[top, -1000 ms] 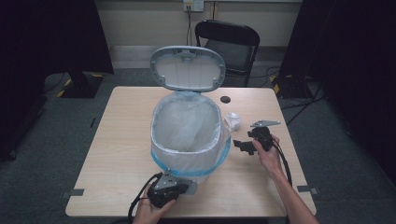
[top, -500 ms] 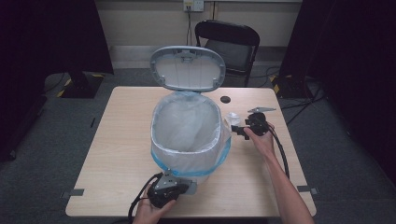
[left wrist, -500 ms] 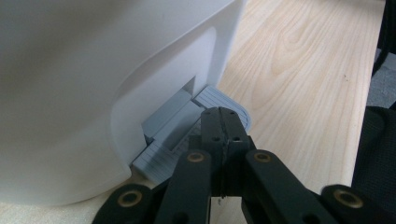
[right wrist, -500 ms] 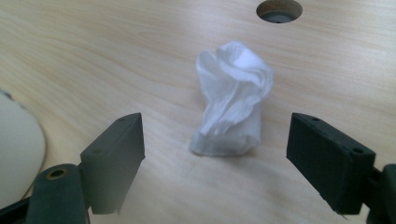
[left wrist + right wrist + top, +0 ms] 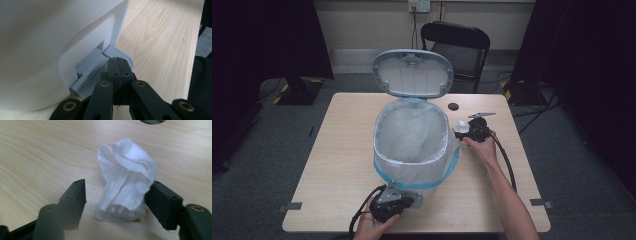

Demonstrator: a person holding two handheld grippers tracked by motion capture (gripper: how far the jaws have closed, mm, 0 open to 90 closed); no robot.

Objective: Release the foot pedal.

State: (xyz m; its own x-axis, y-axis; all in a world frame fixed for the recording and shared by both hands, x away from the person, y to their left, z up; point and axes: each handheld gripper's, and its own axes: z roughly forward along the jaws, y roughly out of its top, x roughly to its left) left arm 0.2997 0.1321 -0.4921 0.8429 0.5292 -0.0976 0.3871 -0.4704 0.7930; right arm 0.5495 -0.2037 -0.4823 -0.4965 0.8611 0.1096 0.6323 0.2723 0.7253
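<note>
Right gripper (image 5: 115, 195) level, closing round tissue (image 5: 126, 177)

In the high view, light falls from overhead on the pale surface (image 5: 342, 165), while the room's corners sink into near-black and the whole picture is soft and slightly grainy. In the left gripper view the white bin wall (image 5: 50, 37) is blurred and shaded grey toward the top left, the wood grain sharper beyond. In the right gripper view the crumpled tissue (image 5: 126, 180) is crisp and bright, casting a faint shadow, with the near jaws out of focus.

Right tongs (image 5: 115, 202) reached the tissue (image 5: 126, 178) — closing round it (not gripped yet).
</note>
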